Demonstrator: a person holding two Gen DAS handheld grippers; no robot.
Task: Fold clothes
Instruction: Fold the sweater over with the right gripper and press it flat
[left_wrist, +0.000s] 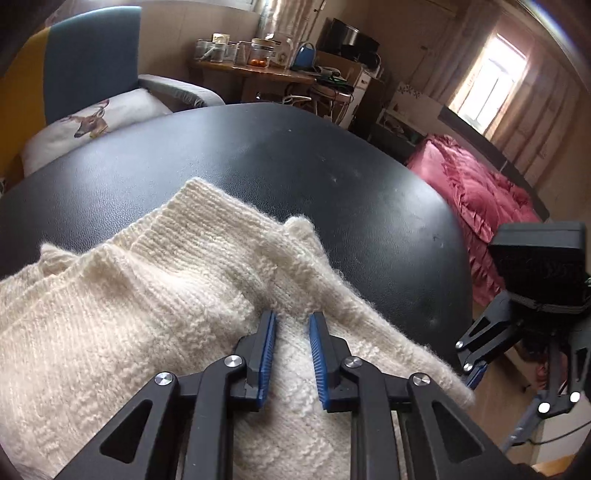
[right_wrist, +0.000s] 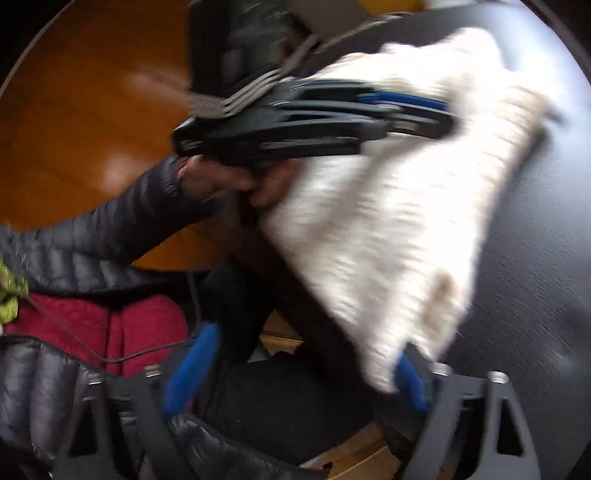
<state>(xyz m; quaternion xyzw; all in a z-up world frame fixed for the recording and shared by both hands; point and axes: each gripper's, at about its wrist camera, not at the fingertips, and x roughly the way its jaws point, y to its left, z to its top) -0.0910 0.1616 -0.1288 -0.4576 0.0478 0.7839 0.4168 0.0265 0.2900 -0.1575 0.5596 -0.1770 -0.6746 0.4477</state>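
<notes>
A cream knit sweater (left_wrist: 147, 302) lies on the black table (left_wrist: 280, 155), its ribbed edge toward the far side. My left gripper (left_wrist: 292, 317) points down onto it, blue pads a narrow gap apart with knit showing between them and nothing pinched. In the blurred right wrist view the sweater (right_wrist: 388, 206) droops over the table's near edge, and the left gripper (right_wrist: 436, 110) rests on top of it, held by a hand (right_wrist: 221, 181). My right gripper (right_wrist: 301, 373) stands open off the table edge, the sweater's lowest corner brushing its right pad (right_wrist: 410, 380).
Beyond the table stand a blue and yellow armchair (left_wrist: 85, 62) with a deer cushion (left_wrist: 88, 122), a cluttered wooden table (left_wrist: 258, 62) and a red bedspread (left_wrist: 476, 199). A dark puffer sleeve (right_wrist: 110, 229) and red fabric (right_wrist: 122, 328) lie close under the right gripper.
</notes>
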